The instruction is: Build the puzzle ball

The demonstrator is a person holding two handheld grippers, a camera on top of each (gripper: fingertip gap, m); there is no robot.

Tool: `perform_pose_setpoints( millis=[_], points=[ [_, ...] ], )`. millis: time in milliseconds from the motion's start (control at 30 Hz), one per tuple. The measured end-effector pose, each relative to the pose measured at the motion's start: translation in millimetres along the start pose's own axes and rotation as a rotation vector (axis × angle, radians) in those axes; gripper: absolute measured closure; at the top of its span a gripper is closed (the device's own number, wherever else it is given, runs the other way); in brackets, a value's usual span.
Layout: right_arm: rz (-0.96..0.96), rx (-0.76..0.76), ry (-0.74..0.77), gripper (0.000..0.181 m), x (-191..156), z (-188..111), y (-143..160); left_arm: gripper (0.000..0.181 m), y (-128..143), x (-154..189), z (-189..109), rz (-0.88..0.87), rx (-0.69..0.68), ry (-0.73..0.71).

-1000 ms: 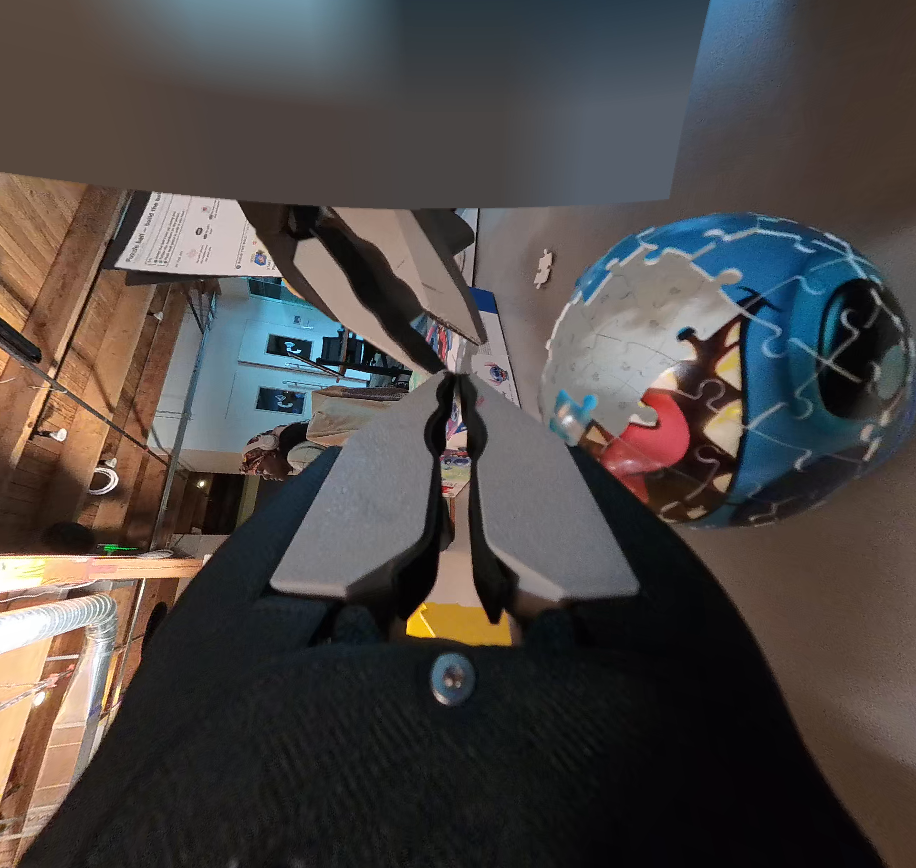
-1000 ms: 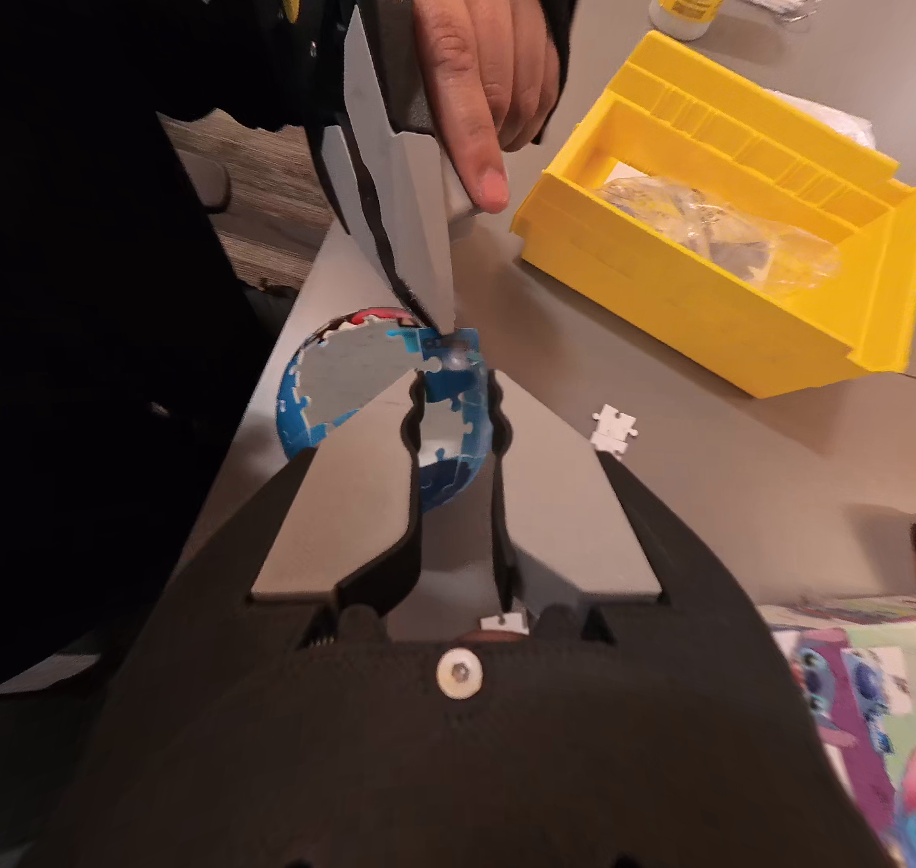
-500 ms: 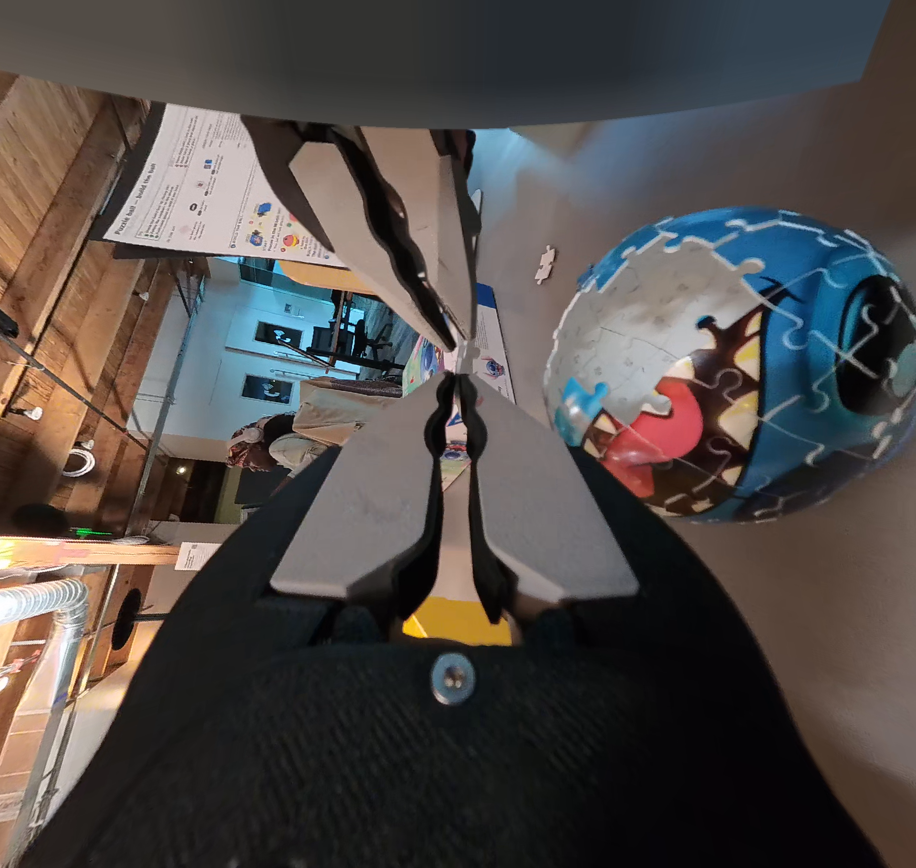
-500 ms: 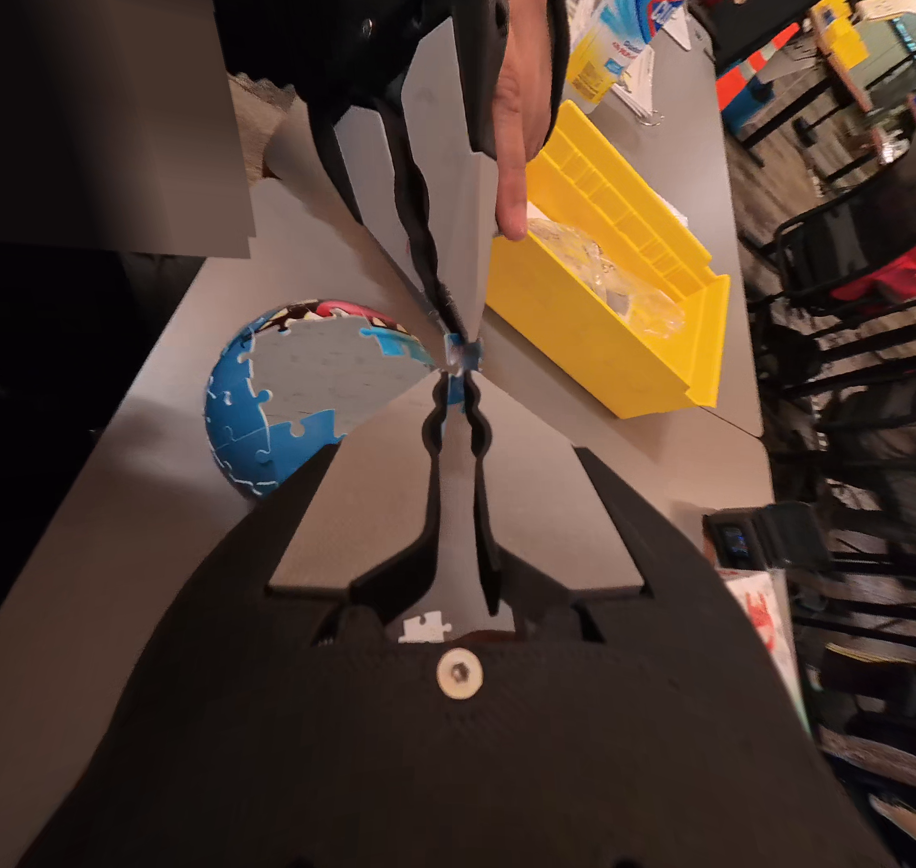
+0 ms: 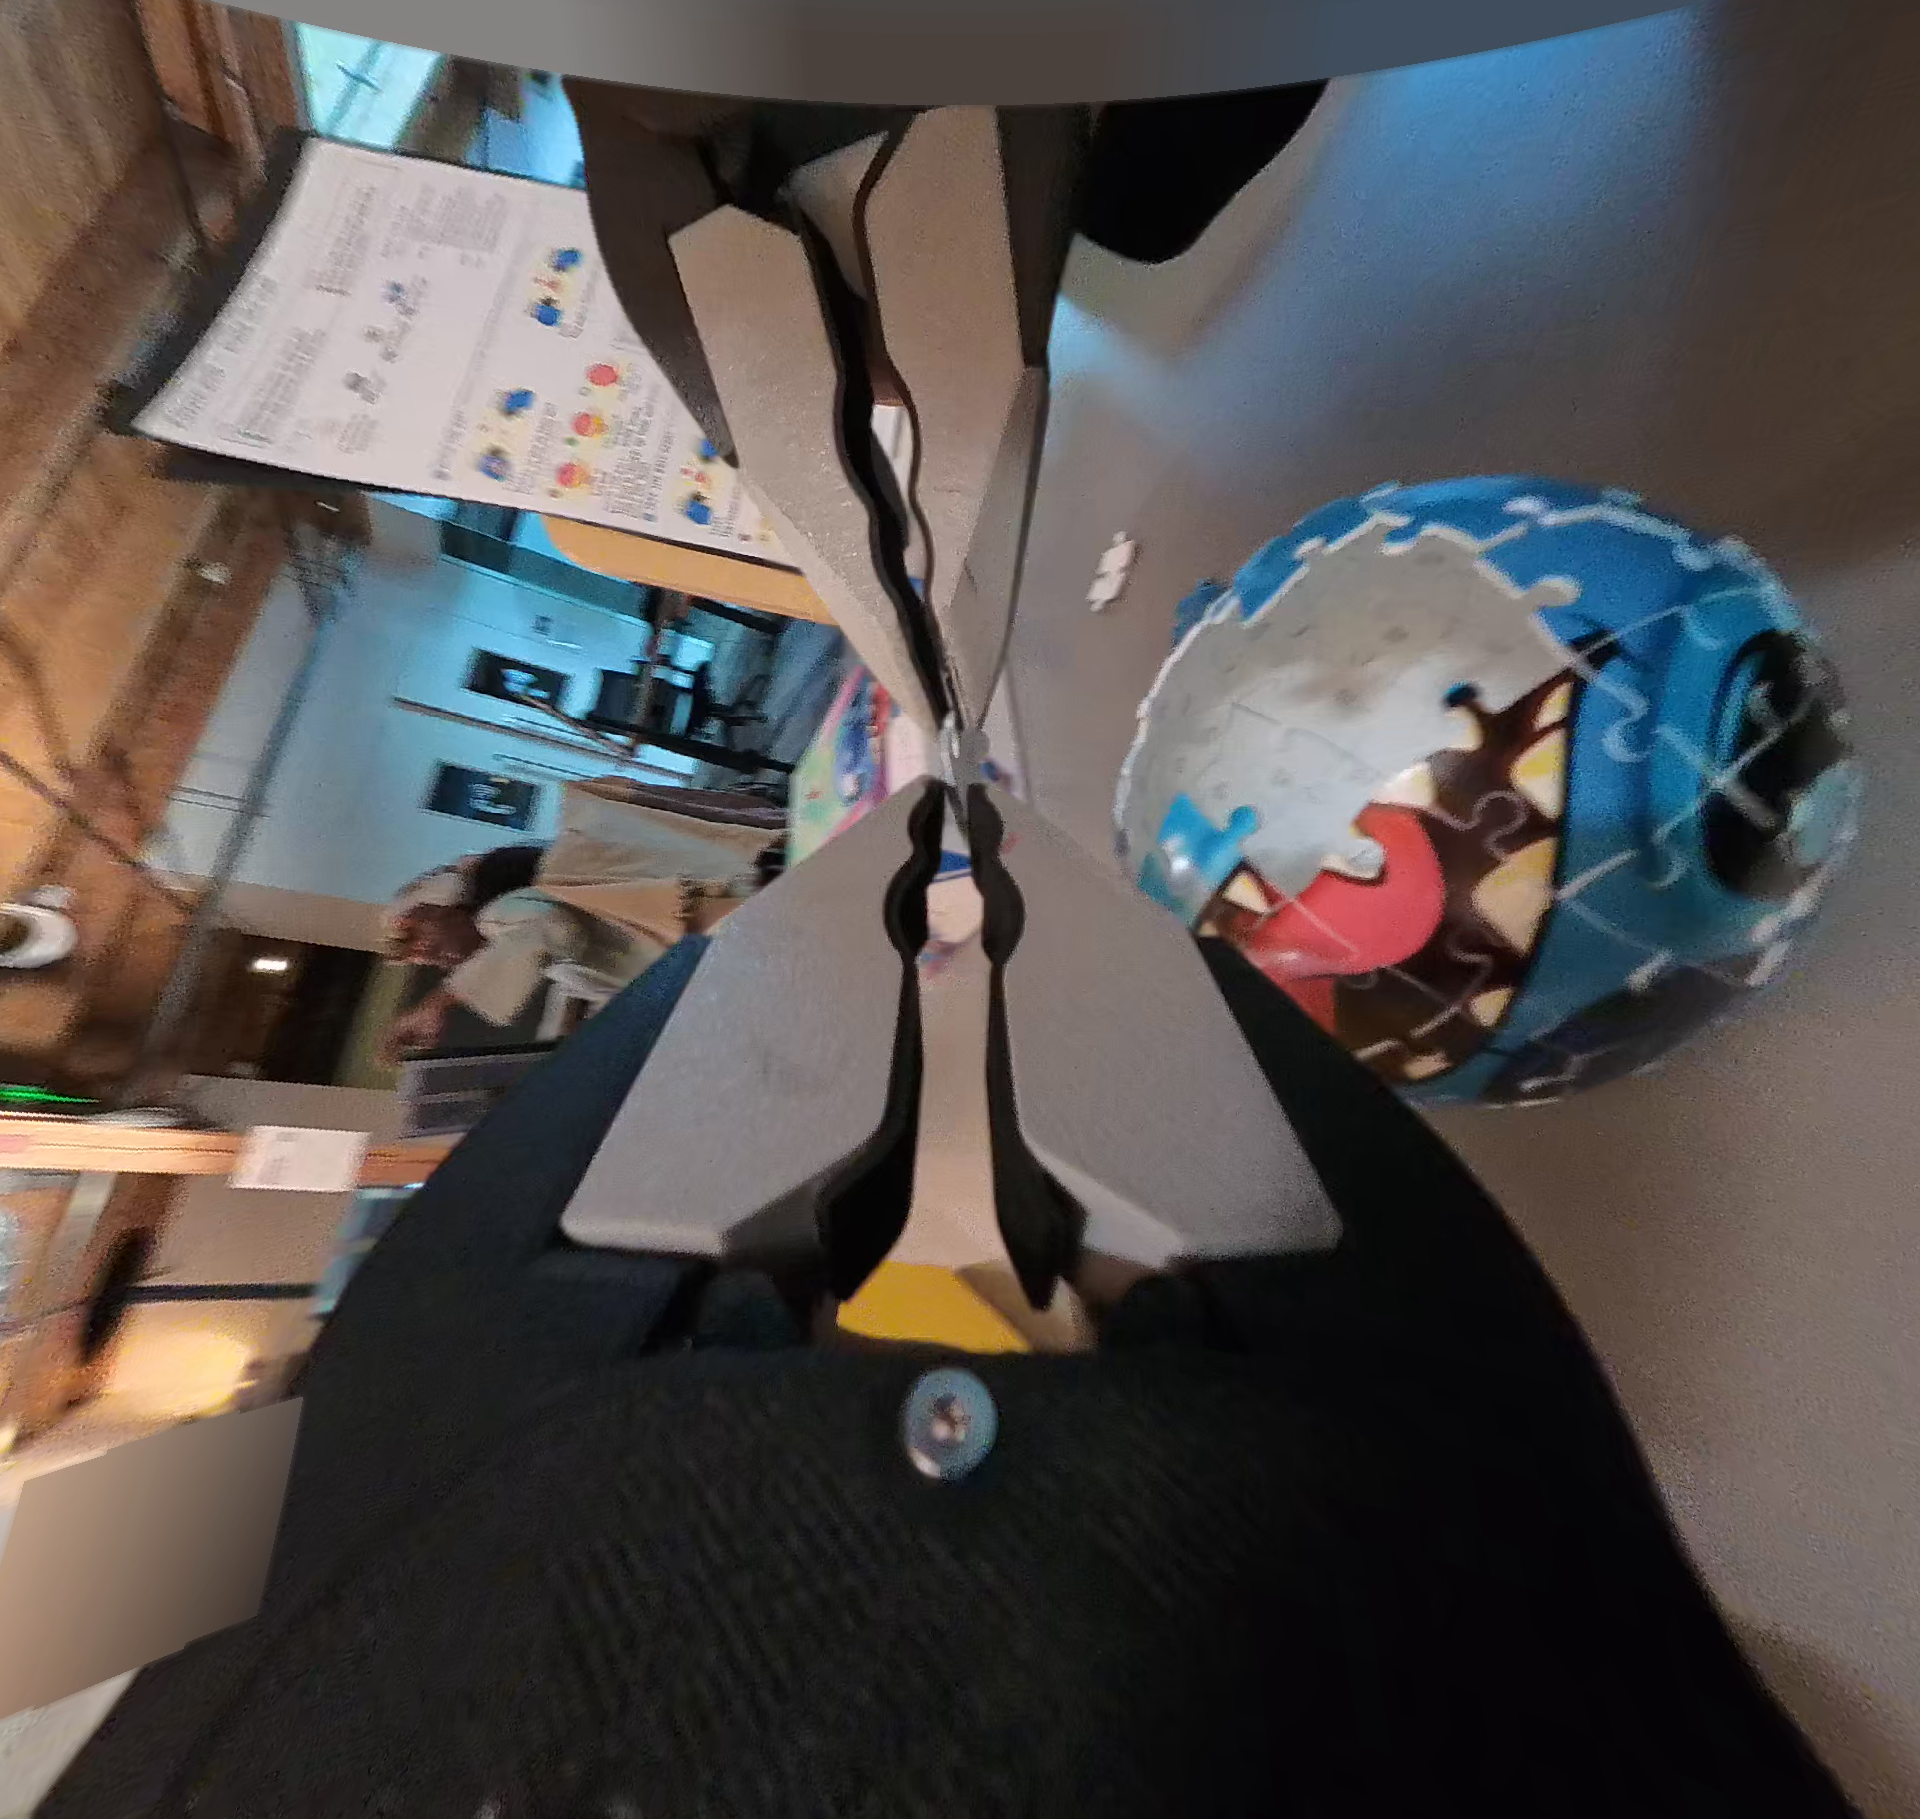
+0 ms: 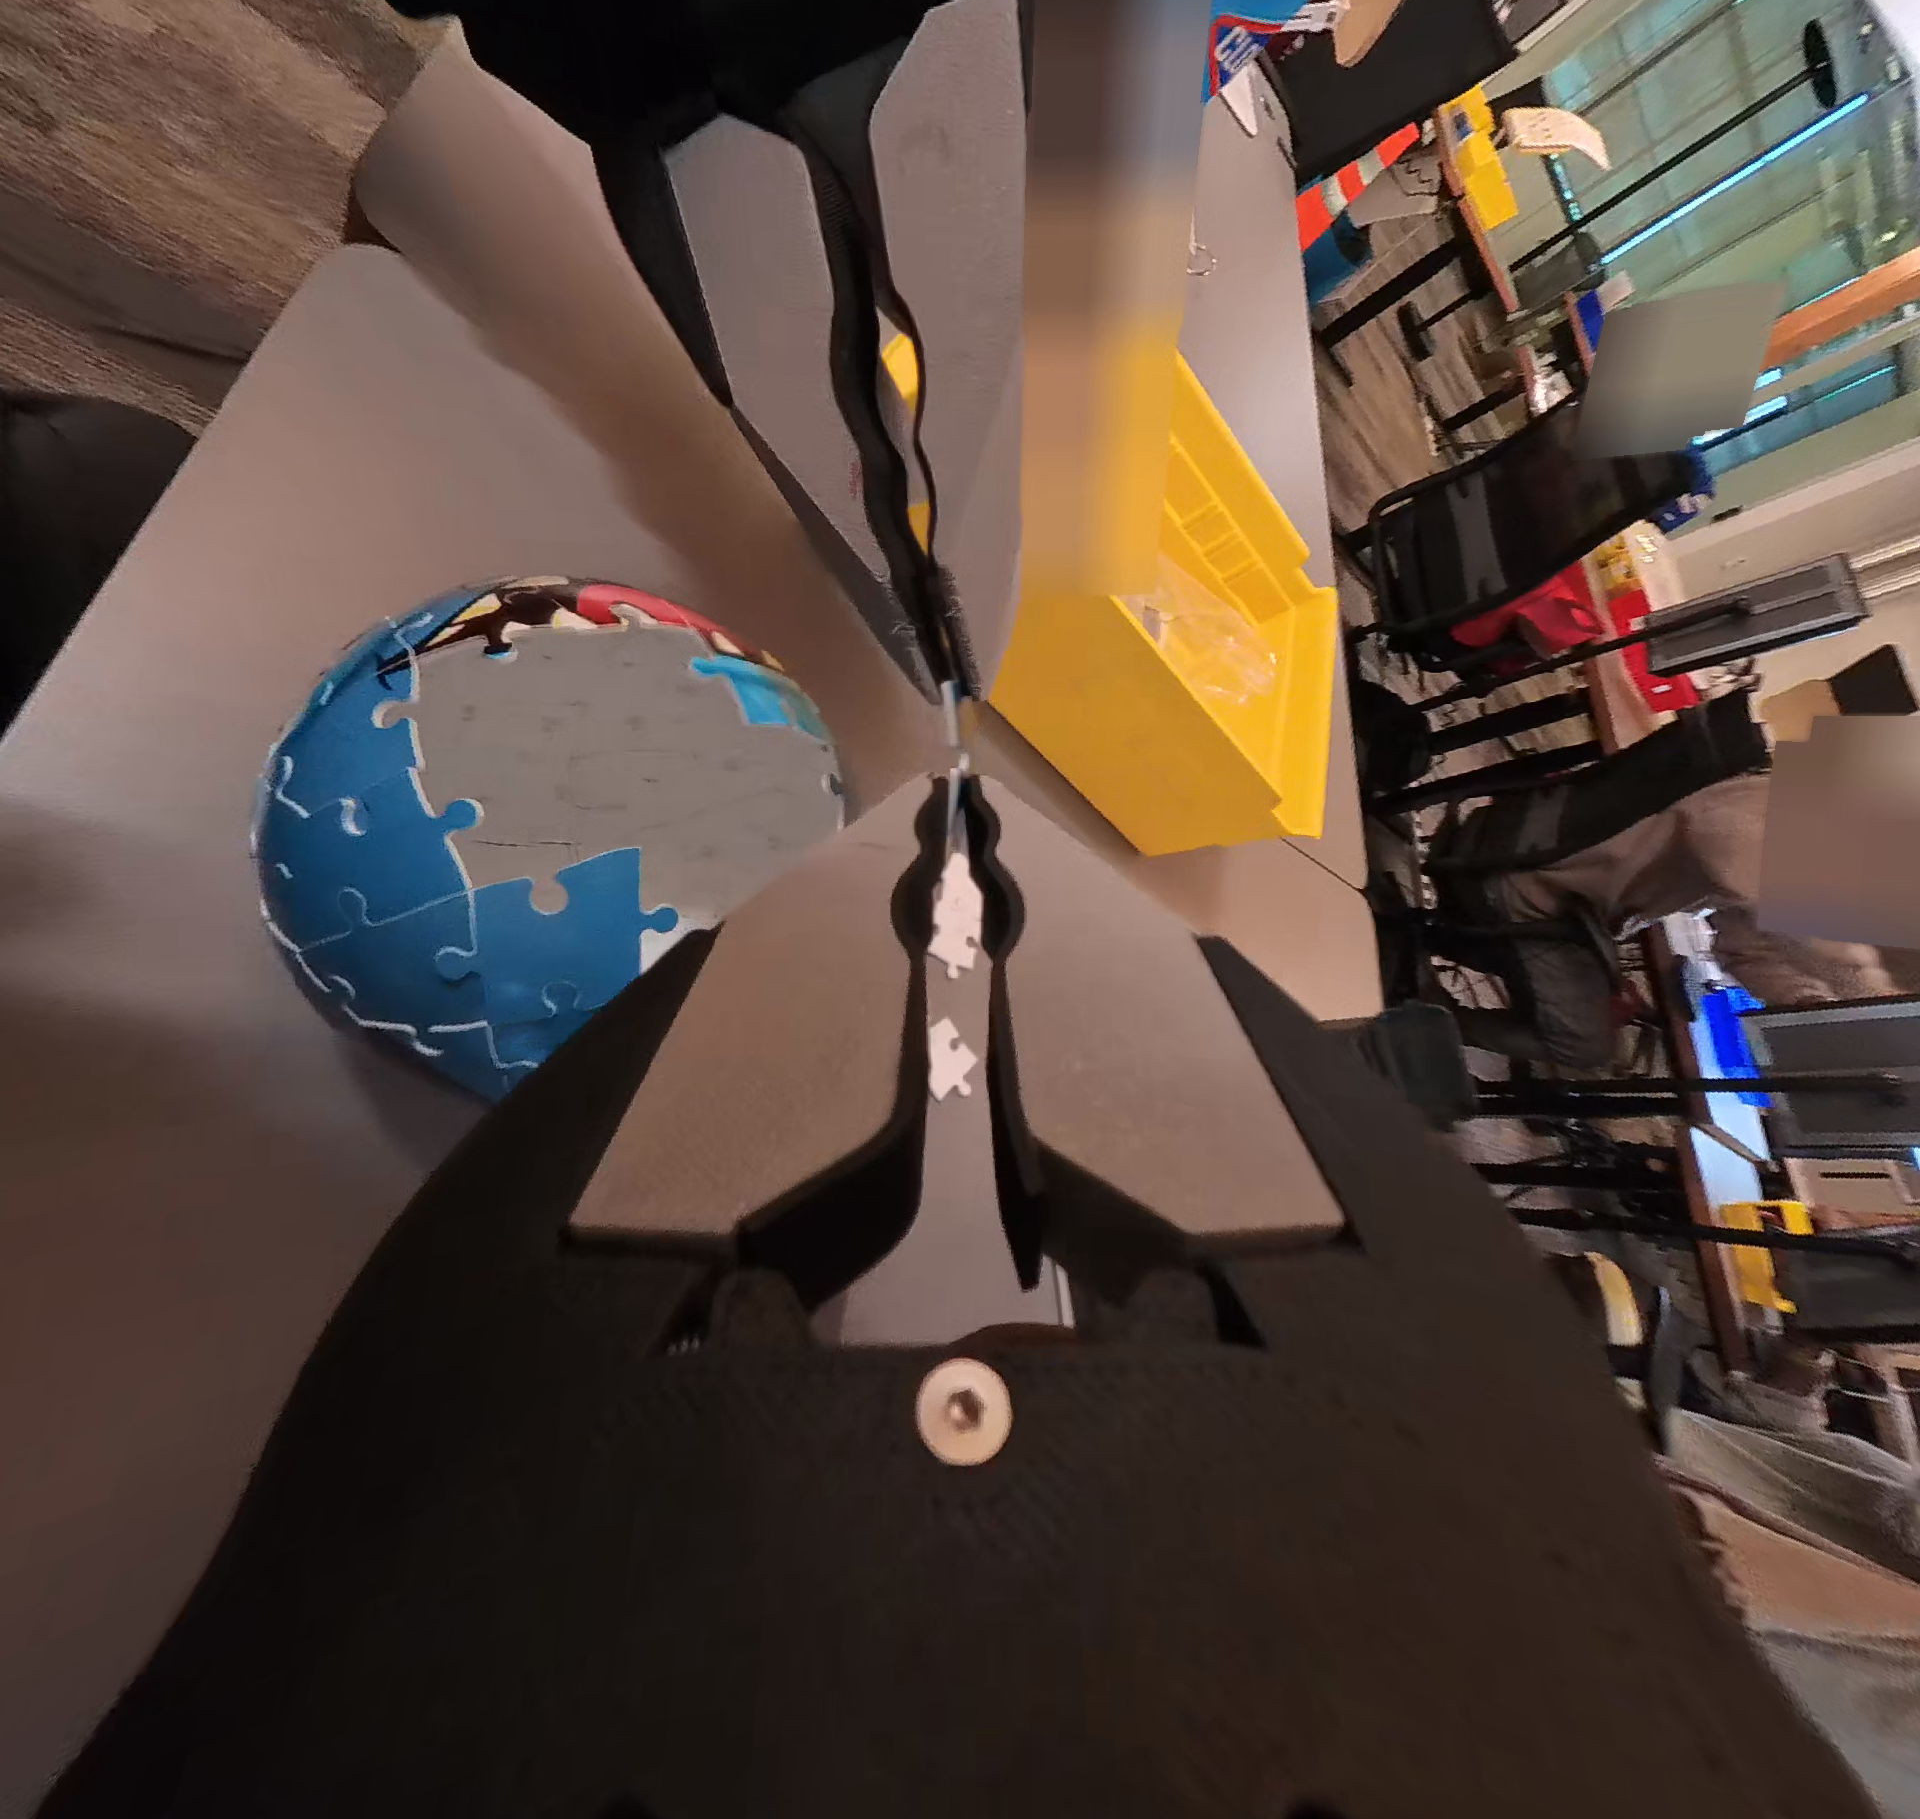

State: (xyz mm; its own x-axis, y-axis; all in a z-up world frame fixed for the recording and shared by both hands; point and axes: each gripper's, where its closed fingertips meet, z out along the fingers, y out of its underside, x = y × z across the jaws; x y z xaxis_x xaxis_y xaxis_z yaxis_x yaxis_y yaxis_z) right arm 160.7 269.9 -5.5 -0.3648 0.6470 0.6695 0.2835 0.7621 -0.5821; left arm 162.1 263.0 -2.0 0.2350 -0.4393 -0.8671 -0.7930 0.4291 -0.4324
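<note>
Both grippers' fingers (image 5: 940, 803) pinch an edge-on puzzle piece (image 6: 954, 730).

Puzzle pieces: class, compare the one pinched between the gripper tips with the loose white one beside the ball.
The pinched piece is airborne and edge-on; the loose piece lies flat on the table. The pinched piece is clamped; the loose piece is untouched. Both are small and off the puzzle ball.

puzzle ball (image 5: 1496, 793) part-built on table, blue shell w/ grey gap; small piece (image 6: 954, 730) edge-on above table; two loose white pcs (image 6: 954, 990) nearby.
</note>
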Motion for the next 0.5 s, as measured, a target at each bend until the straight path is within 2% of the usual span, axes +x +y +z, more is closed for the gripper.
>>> perform_pose_setpoints(
  millis=[67,200,300,500],
  points=[
    [-0.031,-0.017,0.017,0.181,-2,1,3,0.176,-3,3,-4,-0.121,0.019,0.063],
    [-0.091,-0.041,0.014,0.181,-7,0,8,0.17,-2,-7,-23,-0.245,0.037,0.07],
    [-0.162,-0.052,0.013,0.181,-9,0,9,0.181,5,-17,-38,-0.39,0.029,0.08],
    [-0.266,-0.115,0.004,0.181,-20,9,12,0.181,30,-11,-36,-0.71,-0.07,0.184]
  ],
)
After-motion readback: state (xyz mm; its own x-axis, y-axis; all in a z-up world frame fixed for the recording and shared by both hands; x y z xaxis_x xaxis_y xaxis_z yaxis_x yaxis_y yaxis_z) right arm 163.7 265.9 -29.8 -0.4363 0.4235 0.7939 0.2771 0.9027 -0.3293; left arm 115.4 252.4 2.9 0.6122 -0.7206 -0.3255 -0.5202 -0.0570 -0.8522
